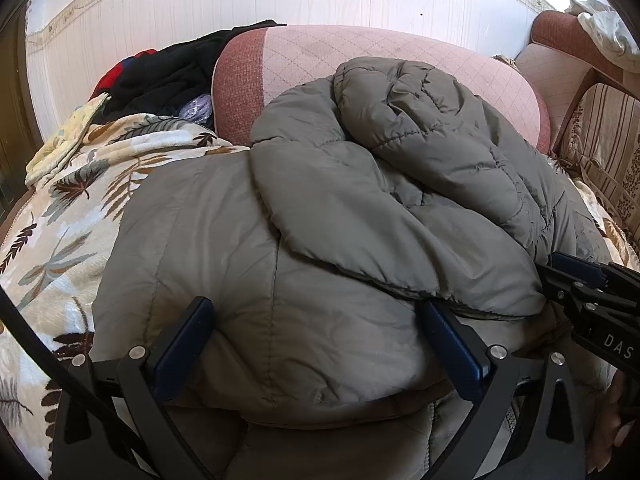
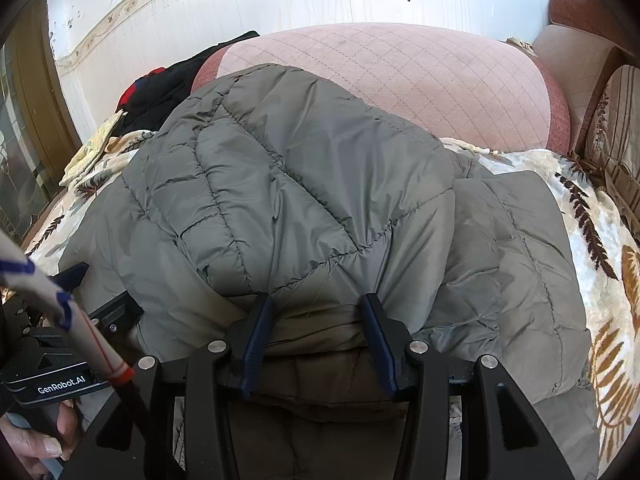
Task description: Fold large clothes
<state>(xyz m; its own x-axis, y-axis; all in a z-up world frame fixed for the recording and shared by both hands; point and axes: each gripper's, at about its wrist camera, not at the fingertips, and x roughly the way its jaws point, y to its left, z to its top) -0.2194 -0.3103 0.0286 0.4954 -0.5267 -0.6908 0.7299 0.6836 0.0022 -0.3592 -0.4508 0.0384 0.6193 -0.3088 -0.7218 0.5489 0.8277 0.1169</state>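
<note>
A pink sofa is carrying a leaf-print blanket, and a grey padded jacket is lying folded on that blanket. The left gripper is standing with its 2 jaws spread wide over the jacket's near edge, gripping nothing. The right gripper is sitting half closed, its 2 jaws pinching a bunched fold of the jacket's near hem.

Grey padded coat fills the sofa seat centre. Pink backrest cushion blocks passage behind it. Dark clothes pile blocks the far left corner. Bare strips of leaf-print blanket lie left and right of the coat. Striped cushion closes the right end.
</note>
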